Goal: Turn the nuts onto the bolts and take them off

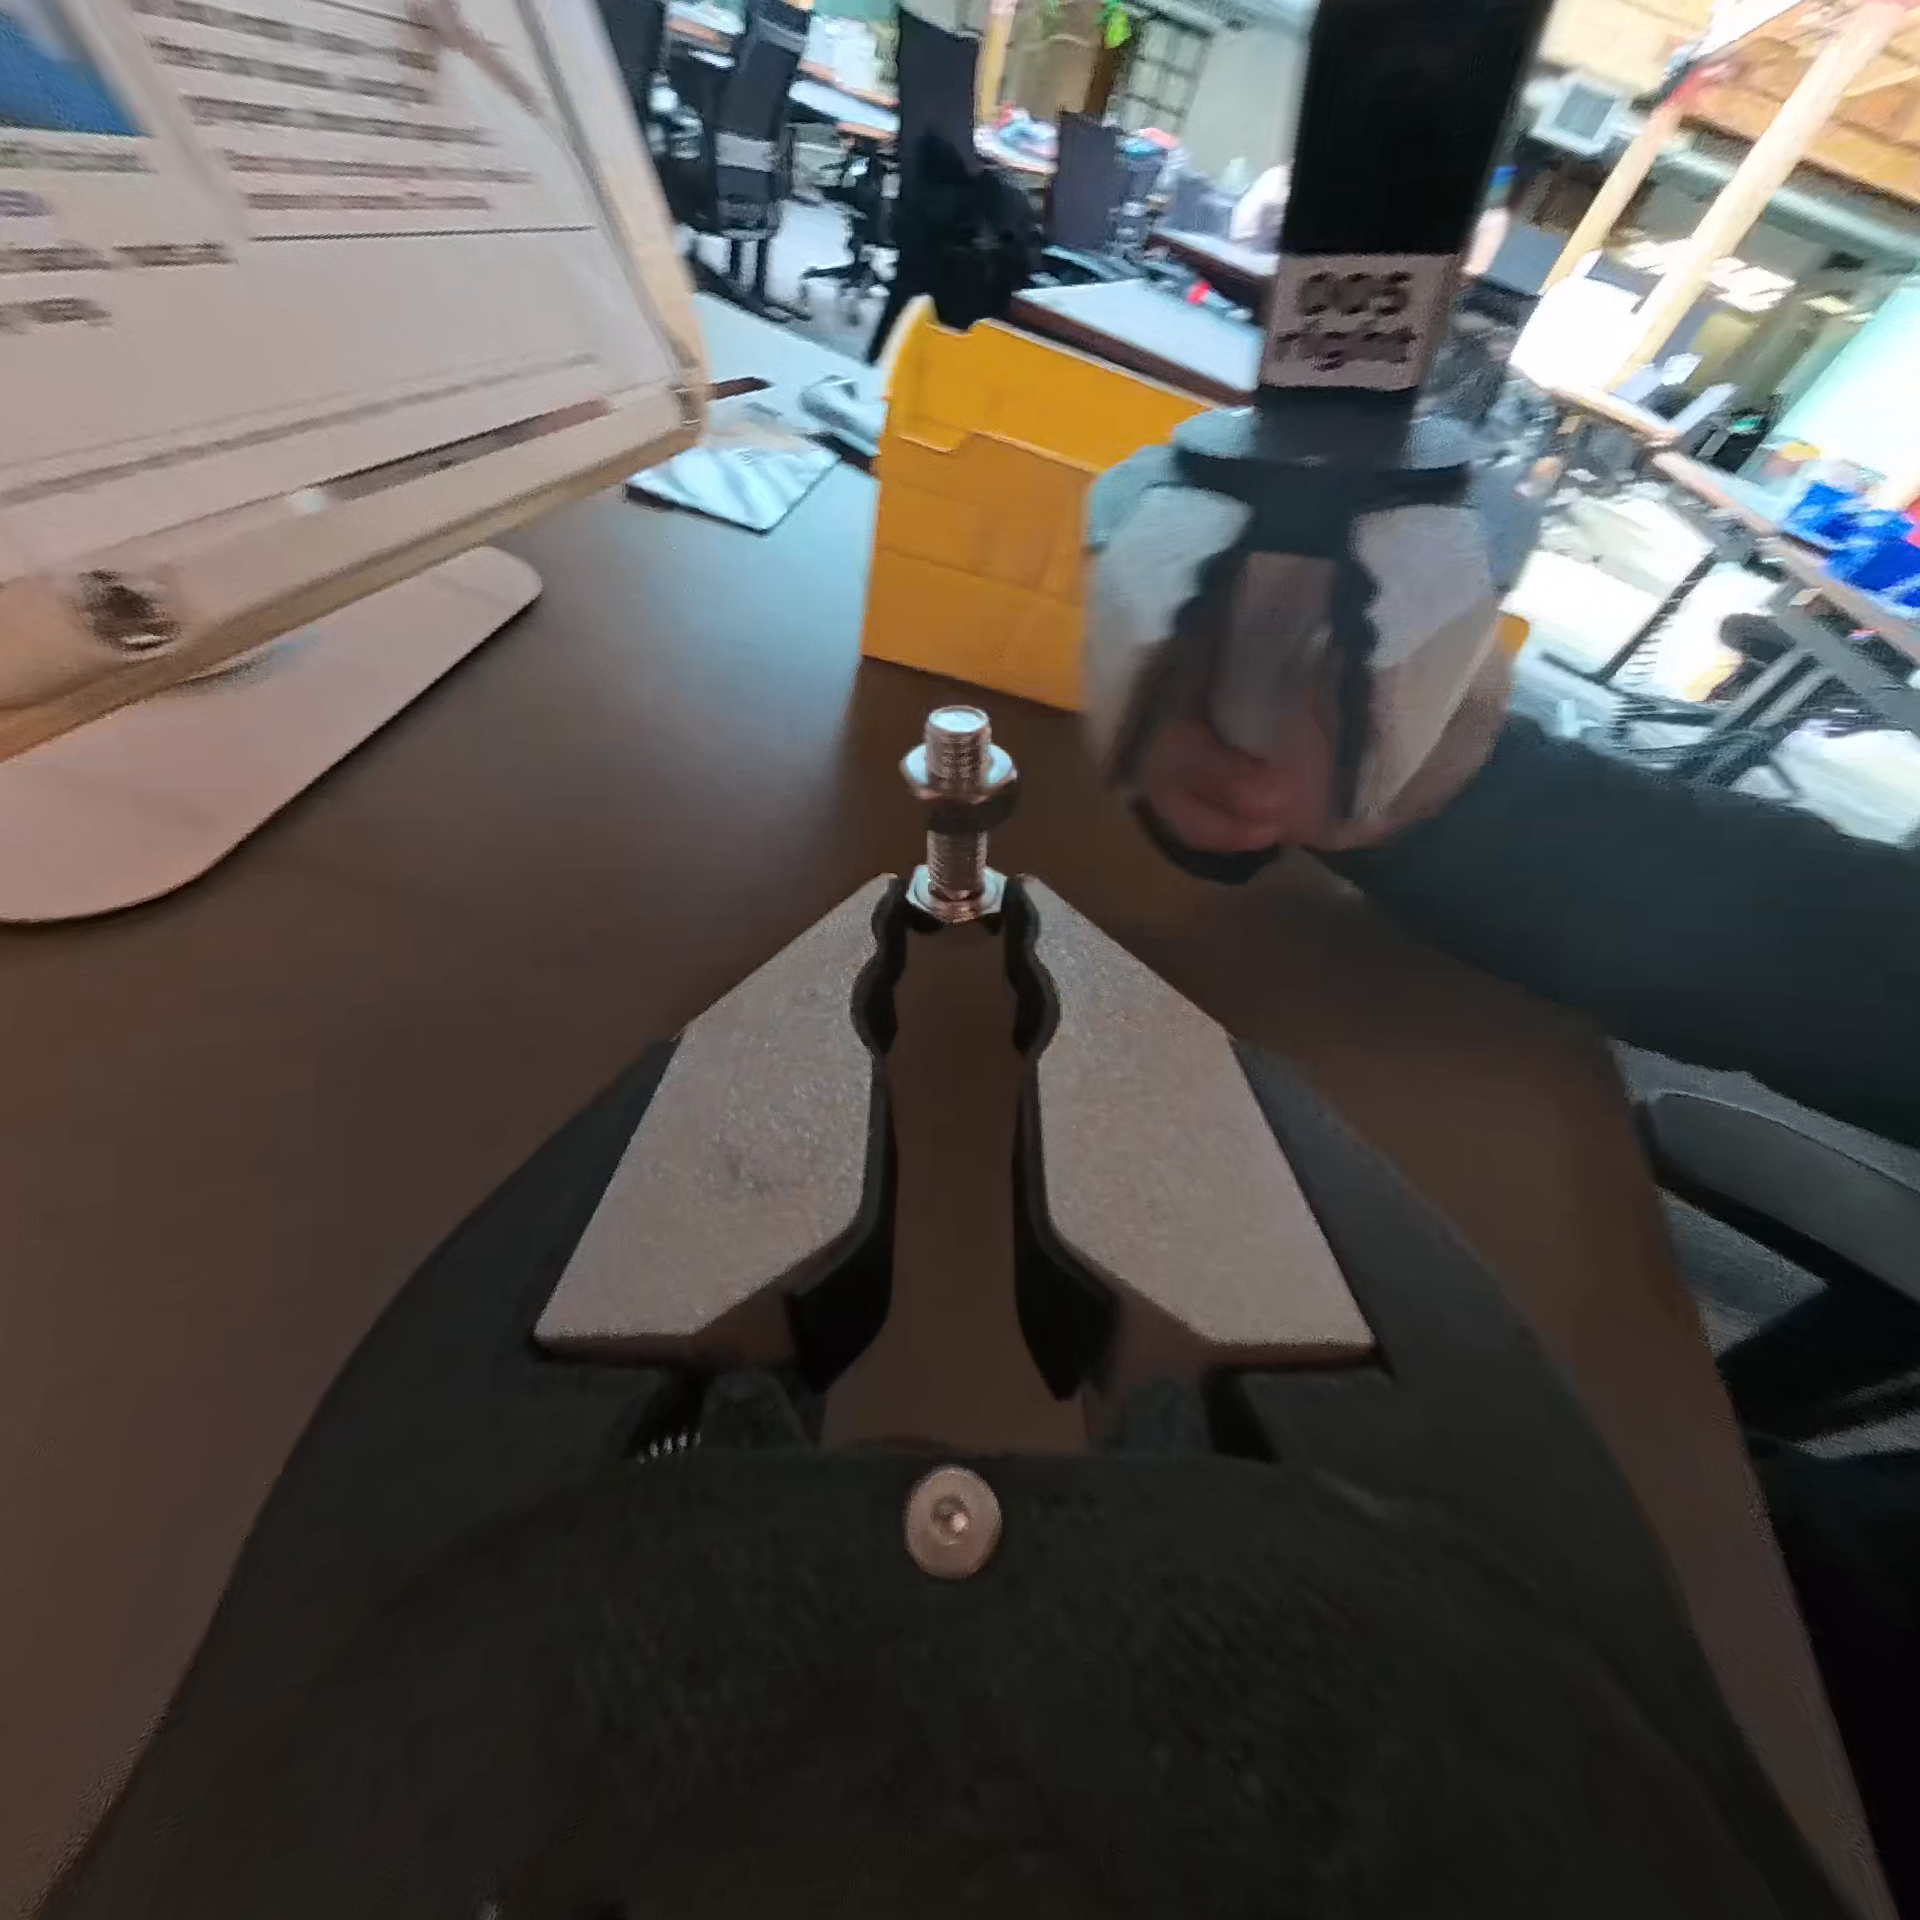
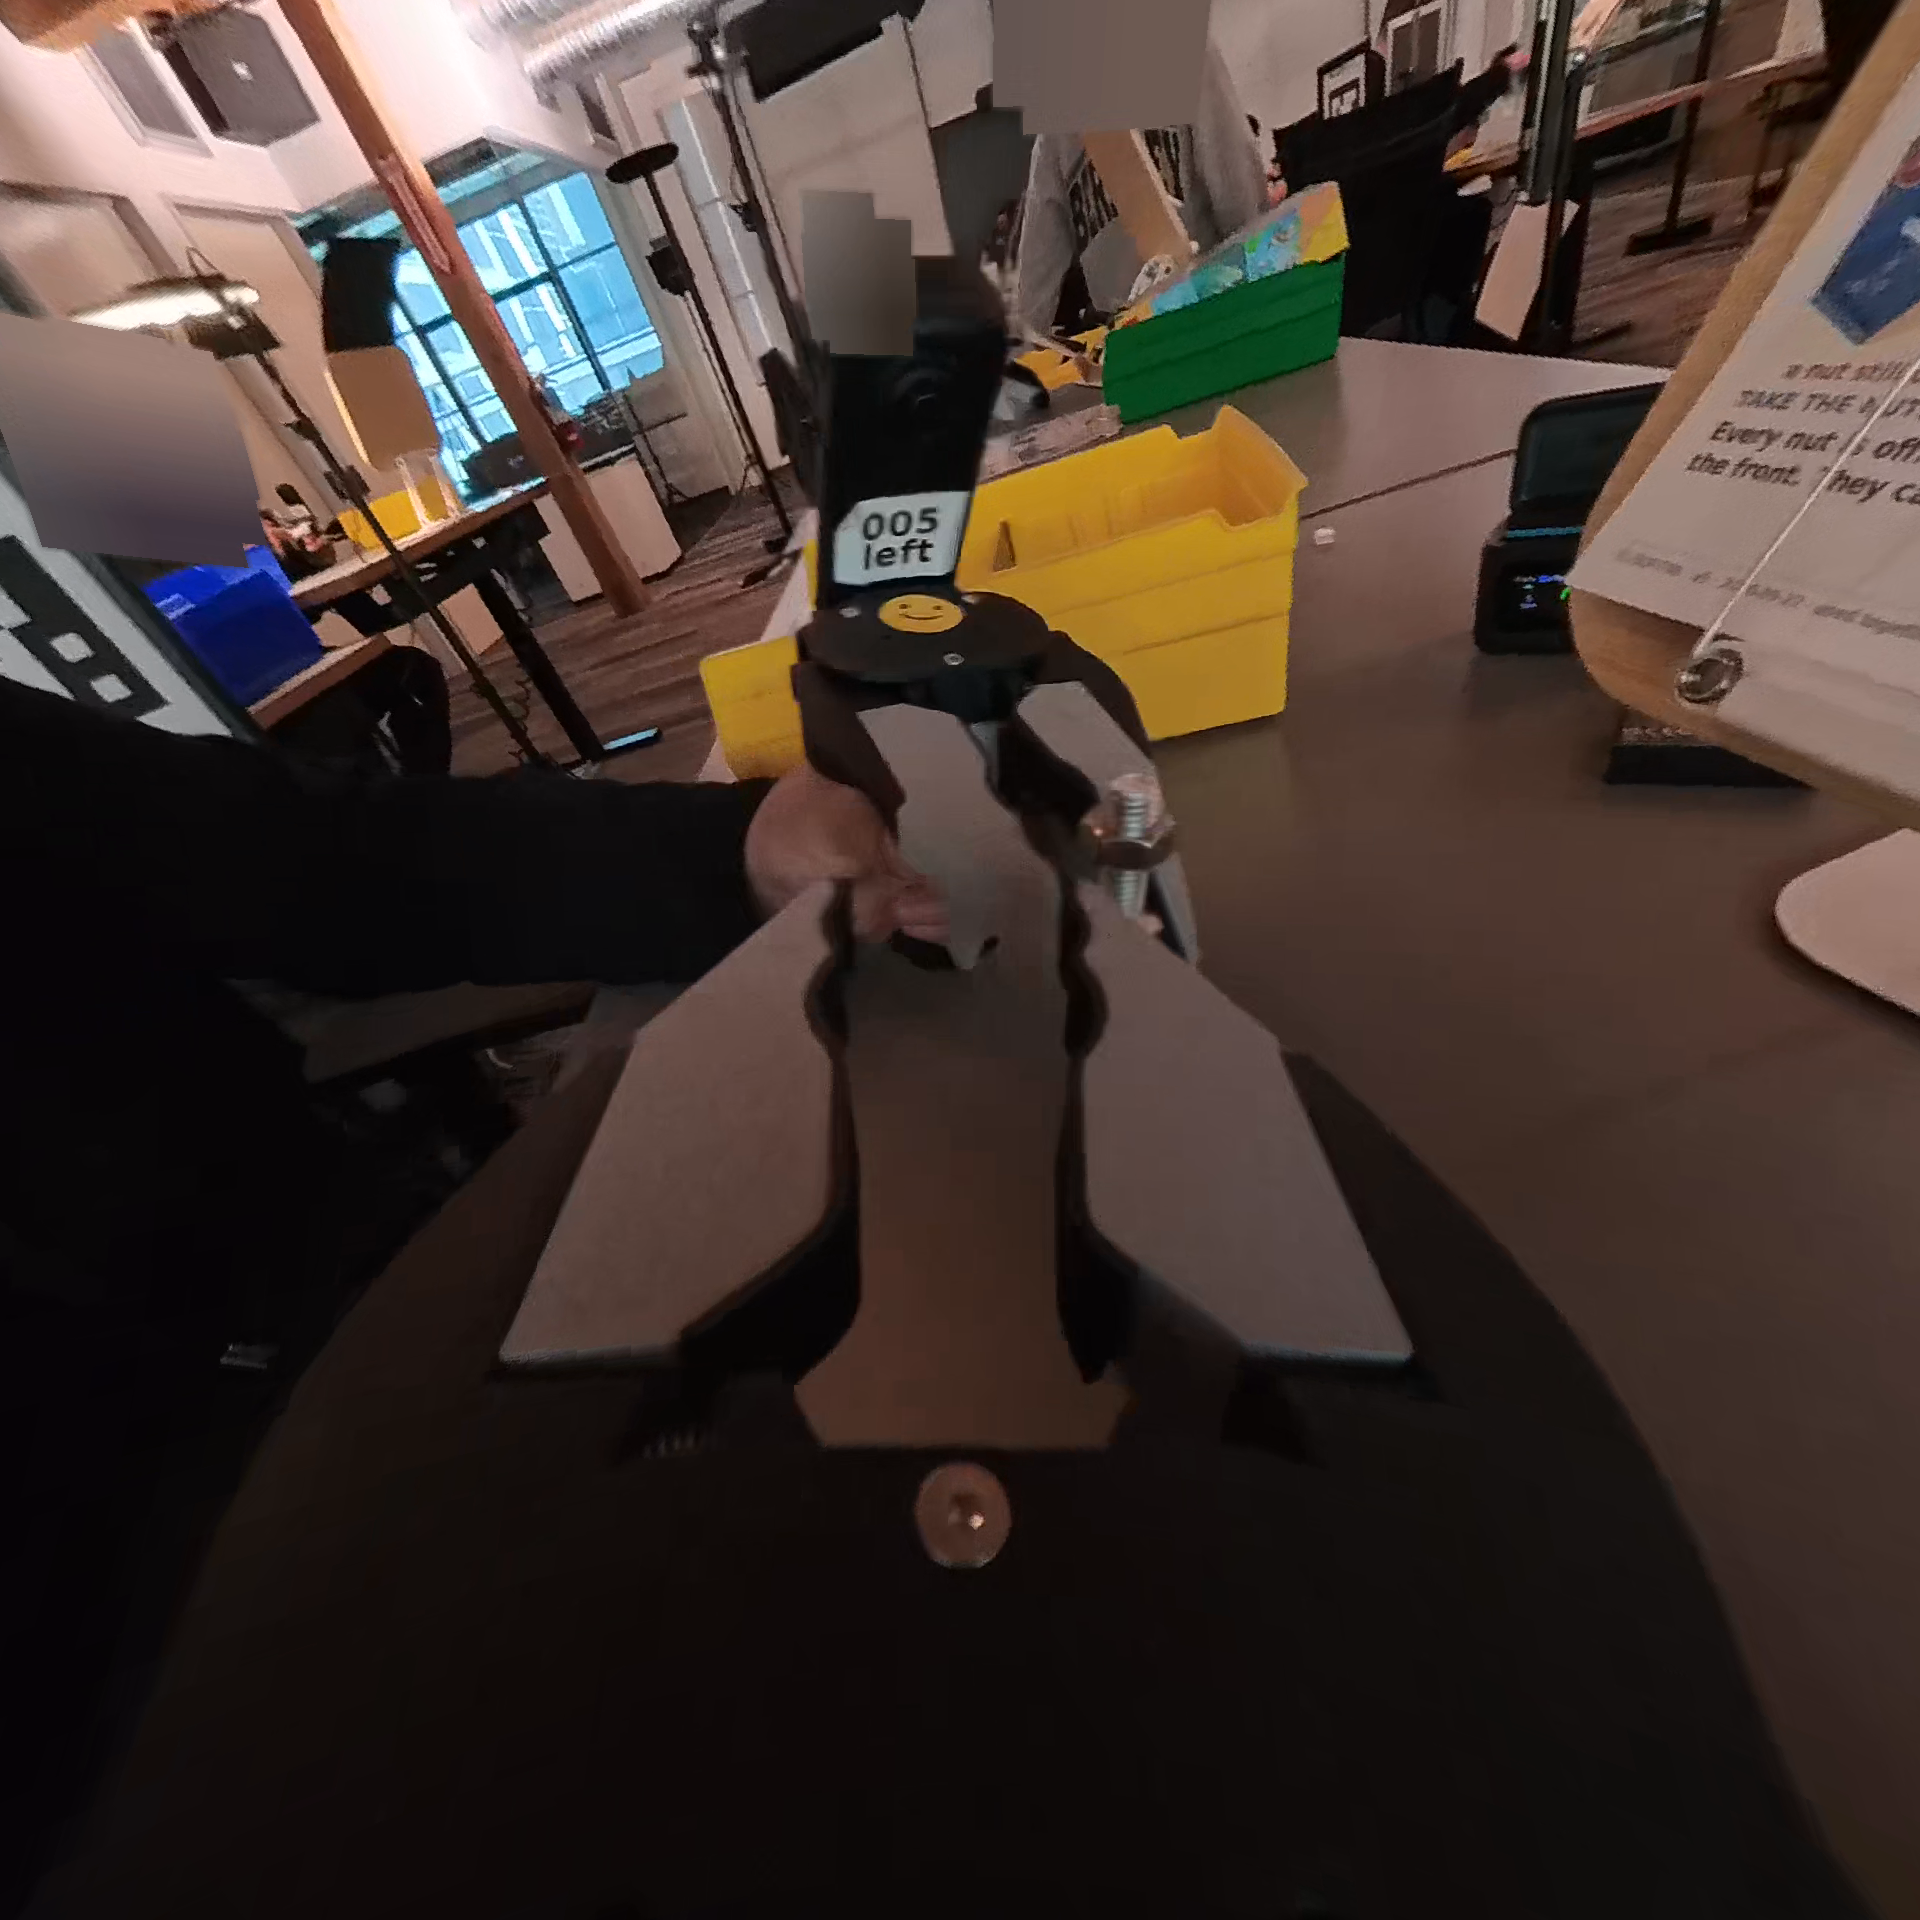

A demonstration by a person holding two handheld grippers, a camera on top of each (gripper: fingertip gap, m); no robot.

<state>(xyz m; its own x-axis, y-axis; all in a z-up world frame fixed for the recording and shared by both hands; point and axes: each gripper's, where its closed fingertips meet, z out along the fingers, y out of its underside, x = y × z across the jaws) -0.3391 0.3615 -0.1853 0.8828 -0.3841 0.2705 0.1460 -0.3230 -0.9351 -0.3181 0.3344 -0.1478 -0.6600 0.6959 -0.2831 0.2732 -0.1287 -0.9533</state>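
A silver bolt (image 1: 954, 831) stands upright with a hex nut (image 1: 958, 779) threaded on near its top. My left gripper (image 1: 956, 904) is shut on the bolt's hex head and holds it above the dark table (image 1: 468, 1039). My right gripper (image 2: 951, 925) is open and empty. The bolt (image 2: 1130, 883) and its nut (image 2: 1127, 831) sit just right of its right fingertip (image 2: 1075, 935). In the left wrist view the right gripper (image 1: 1283, 665) hangs blurred to the upper right of the bolt, apart from it.
A yellow bin (image 1: 987, 540) stands on the table behind the bolt; it also shows in the right wrist view (image 2: 1143, 582). A sign stand (image 1: 312, 260) with a white base (image 1: 260, 727) is at the left. A small black device (image 2: 1538, 540) and a green bin (image 2: 1216, 343) sit farther back.
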